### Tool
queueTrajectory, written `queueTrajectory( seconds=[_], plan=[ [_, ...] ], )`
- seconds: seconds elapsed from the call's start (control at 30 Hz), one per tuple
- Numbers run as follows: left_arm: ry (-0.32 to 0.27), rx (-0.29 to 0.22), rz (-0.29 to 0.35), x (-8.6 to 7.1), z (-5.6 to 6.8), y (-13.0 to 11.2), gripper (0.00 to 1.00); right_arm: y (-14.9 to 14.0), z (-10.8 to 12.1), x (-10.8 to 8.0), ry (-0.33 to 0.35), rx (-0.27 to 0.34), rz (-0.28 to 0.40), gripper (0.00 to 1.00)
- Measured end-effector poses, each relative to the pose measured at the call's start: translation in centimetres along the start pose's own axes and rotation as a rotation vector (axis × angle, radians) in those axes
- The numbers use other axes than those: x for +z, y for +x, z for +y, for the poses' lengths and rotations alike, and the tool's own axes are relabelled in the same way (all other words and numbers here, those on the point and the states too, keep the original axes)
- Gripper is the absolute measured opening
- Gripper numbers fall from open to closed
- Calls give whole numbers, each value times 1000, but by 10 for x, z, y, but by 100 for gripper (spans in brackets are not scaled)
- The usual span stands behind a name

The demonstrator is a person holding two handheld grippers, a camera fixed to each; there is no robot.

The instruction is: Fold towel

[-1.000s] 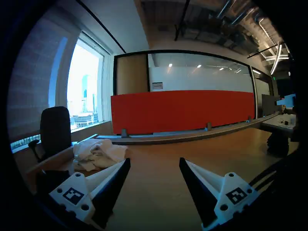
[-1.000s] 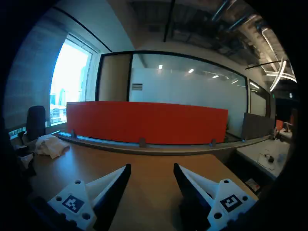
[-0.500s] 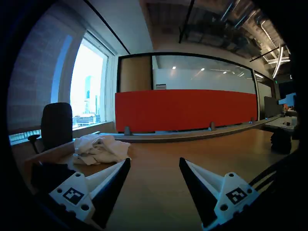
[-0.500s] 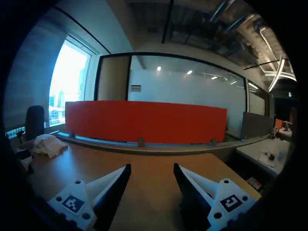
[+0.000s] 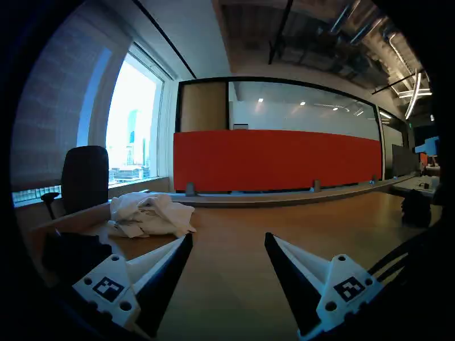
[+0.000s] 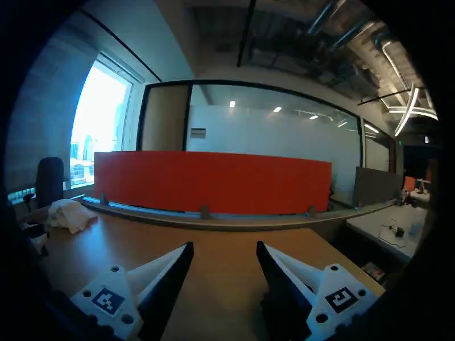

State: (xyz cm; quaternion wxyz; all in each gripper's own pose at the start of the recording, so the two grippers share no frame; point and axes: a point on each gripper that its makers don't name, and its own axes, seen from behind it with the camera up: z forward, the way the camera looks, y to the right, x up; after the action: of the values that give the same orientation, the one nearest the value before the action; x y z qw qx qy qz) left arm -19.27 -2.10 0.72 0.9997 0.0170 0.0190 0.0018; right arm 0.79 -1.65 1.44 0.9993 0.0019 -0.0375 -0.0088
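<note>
None of the folding is done. The towel lies in a crumpled white heap on the wooden desk, toward its far left end, near the black chair and the window. No edge is laid flat and no crease is set. In the right gripper view the same towel sits far off at the left end of the desk, in front of the red partition.

Left gripper: jaws spread wide, nothing between them, held over bare desk. The towel is ahead and to the left of its left finger, not touching it.

Right gripper: jaws likewise spread and empty, over bare desk, pointing at the partition rather than at the towel.

Assessment: the task stands at its very start. Everything is left to do: reach the heap, take hold, spread it flat, find the corners, make the folds. By position, the left gripper is the nearer and looks better placed for first contact.

Change from the earlier frames: in the left gripper view the towel now shows larger and closer to the left finger, and the far edge of the desk sits more level. I judge that this gripper is moving toward the heap. In the right gripper view the towel has slid slightly toward the left margin, and little else alters. The heap's shape appears unchanged, and both sets of jaws hold the same spread throughout.
</note>
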Motion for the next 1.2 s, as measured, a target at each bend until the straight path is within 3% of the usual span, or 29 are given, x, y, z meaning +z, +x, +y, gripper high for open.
queueTrajectory(
  seconds=[0.77,1.2],
  plan=[
    [5,2,13,0,-2,1,94,-3,8,3,-11,1,16,85],
    [5,2,13,-1,-3,0,94,-16,7,14,6,-9,78,85]
  ],
)
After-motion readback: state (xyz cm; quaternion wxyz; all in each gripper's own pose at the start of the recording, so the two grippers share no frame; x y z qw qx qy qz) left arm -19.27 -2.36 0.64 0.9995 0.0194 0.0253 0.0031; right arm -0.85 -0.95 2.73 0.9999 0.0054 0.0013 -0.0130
